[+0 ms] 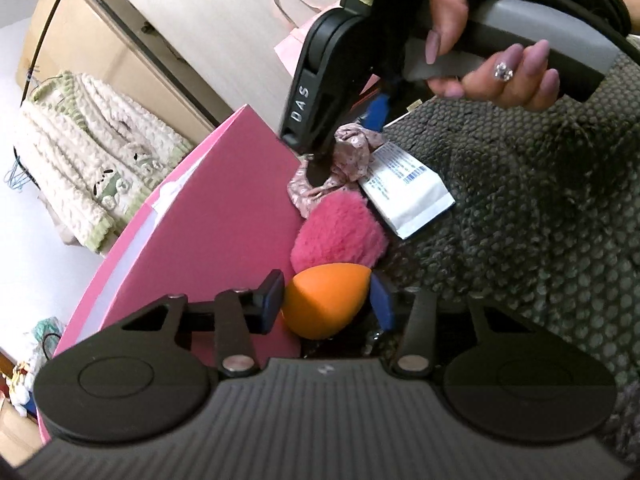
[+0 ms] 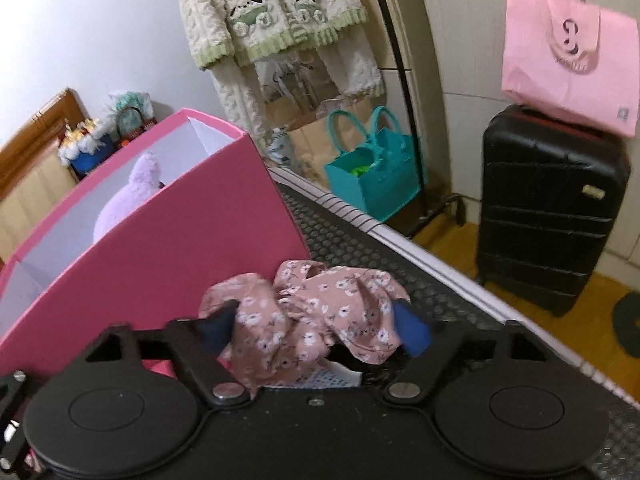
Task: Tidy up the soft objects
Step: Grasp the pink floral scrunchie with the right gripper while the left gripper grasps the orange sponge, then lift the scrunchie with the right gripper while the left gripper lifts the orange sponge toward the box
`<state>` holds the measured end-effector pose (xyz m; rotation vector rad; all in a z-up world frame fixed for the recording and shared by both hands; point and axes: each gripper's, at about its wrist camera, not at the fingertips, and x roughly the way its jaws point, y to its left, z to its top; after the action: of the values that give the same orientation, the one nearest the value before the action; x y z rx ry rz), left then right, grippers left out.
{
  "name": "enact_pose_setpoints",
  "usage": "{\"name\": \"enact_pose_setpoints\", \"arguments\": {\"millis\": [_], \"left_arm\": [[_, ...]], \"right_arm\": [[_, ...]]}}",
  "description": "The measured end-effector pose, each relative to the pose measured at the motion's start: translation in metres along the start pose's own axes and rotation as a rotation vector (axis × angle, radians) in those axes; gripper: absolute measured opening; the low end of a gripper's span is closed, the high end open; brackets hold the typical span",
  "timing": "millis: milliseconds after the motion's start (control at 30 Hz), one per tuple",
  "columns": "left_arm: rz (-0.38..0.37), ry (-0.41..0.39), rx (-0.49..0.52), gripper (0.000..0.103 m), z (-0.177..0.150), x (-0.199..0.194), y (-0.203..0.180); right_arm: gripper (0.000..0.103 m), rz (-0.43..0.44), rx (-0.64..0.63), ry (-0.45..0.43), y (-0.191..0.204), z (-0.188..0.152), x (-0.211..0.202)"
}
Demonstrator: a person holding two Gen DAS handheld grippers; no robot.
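An orange egg-shaped sponge [image 1: 320, 308] sits between the blue pads of my left gripper [image 1: 326, 300], which is shut on it beside the pink box [image 1: 224, 208]. Just beyond lie a fluffy pink puff [image 1: 340, 232] and a floral scrunchie [image 1: 352, 156]. In the right wrist view my right gripper [image 2: 314, 332] is shut on the floral scrunchie [image 2: 312, 312], with cloth bunched between both pads. A purple plush [image 2: 132, 192] lies inside the pink box [image 2: 180, 248]. A hand [image 1: 500, 68] holds the right gripper's handle.
A white printed packet [image 1: 404, 192] lies by the scrunchie on the grey bobbled blanket [image 1: 540, 220]. Off the bed edge stand a black suitcase [image 2: 548, 216] under a pink bag [image 2: 568, 68], a teal bag [image 2: 376, 168] and a hanging cream fleece [image 2: 272, 12].
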<state>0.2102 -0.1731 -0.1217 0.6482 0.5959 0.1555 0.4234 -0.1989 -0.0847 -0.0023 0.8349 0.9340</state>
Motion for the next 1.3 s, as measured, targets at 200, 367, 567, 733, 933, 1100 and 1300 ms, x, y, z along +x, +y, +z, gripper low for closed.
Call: {"name": "enact_pose_setpoints", "arguments": {"millis": [200, 367, 567, 733, 933, 1100, 1300], "left_arm": [[-0.014, -0.017, -0.024, 0.04, 0.0, -0.006, 0.007], [-0.053, -0.045, -0.079, 0.04, -0.002, -0.017, 0.021], [-0.122, -0.059, -0.152, 0.04, -0.008, -0.028, 0.042], [-0.216, -0.058, -0.211, 0.04, -0.013, -0.04, 0.057], [-0.337, -0.046, -0.285, 0.04, -0.019, -0.05, 0.071], [-0.425, -0.046, -0.331, 0.04, -0.026, -0.057, 0.08], [-0.518, -0.039, -0.378, 0.04, -0.037, -0.07, 0.092]], "right_arm": [[0.019, -0.044, -0.119, -0.063, 0.02, -0.005, -0.02], [0.019, -0.073, -0.132, -0.119, 0.035, -0.006, -0.047], [0.019, -0.125, -0.099, -0.14, 0.049, -0.008, -0.072], [0.019, -0.149, -0.039, -0.114, 0.057, -0.022, -0.083], [0.019, -0.16, 0.04, -0.104, 0.07, -0.049, -0.101], [0.019, -0.167, 0.082, -0.123, 0.083, -0.069, -0.115], [0.019, -0.222, 0.129, -0.136, 0.102, -0.095, -0.132]]}}
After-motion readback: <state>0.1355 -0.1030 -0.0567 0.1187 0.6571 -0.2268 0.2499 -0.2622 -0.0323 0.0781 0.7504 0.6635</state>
